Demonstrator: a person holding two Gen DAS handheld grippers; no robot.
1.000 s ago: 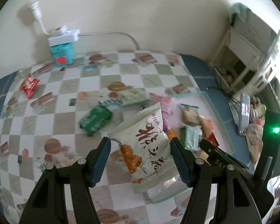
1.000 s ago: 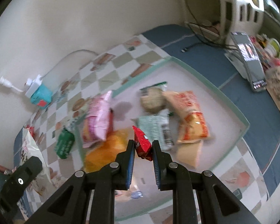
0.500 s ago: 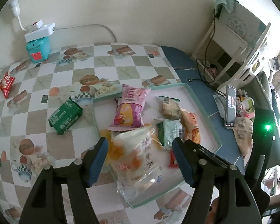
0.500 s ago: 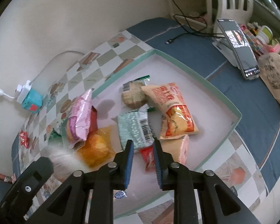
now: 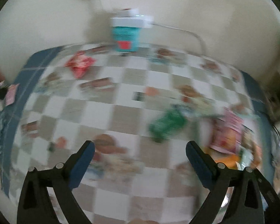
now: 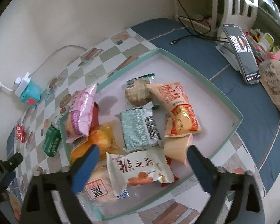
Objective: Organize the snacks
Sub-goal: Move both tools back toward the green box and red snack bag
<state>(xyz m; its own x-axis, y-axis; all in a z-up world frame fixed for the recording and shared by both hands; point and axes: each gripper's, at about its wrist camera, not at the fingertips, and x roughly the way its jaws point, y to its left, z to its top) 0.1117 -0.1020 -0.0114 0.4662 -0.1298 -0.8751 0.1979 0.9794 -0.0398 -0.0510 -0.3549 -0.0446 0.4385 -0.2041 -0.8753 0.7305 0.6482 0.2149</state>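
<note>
The white-floored, green-rimmed tray (image 6: 201, 76) holds several snack packets. A white packet with dark lettering (image 6: 138, 169) lies at its near end, under my right gripper (image 6: 141, 160). That gripper's jaws are opening wide and touch nothing. A small red packet (image 6: 169, 160) peeks out from under the white one. My left gripper (image 5: 140, 155) hangs over the checkered cloth, its jaws opening with nothing between them; the view is blurred. A green packet (image 5: 167, 126) lies ahead of it to the right, and a red packet (image 5: 80, 64) lies far left.
A teal box (image 5: 126, 37) with a white power strip on top stands by the wall. A phone on a stand (image 6: 240, 52), a cable and a brown paper bag (image 6: 276, 85) sit on the blue cloth right of the tray. The green packet (image 6: 51, 140) lies just outside the tray's left rim.
My left gripper let the white packet go into the tray and swung left over the checkered cloth. My right gripper opened and released the small red packet in the tray.
</note>
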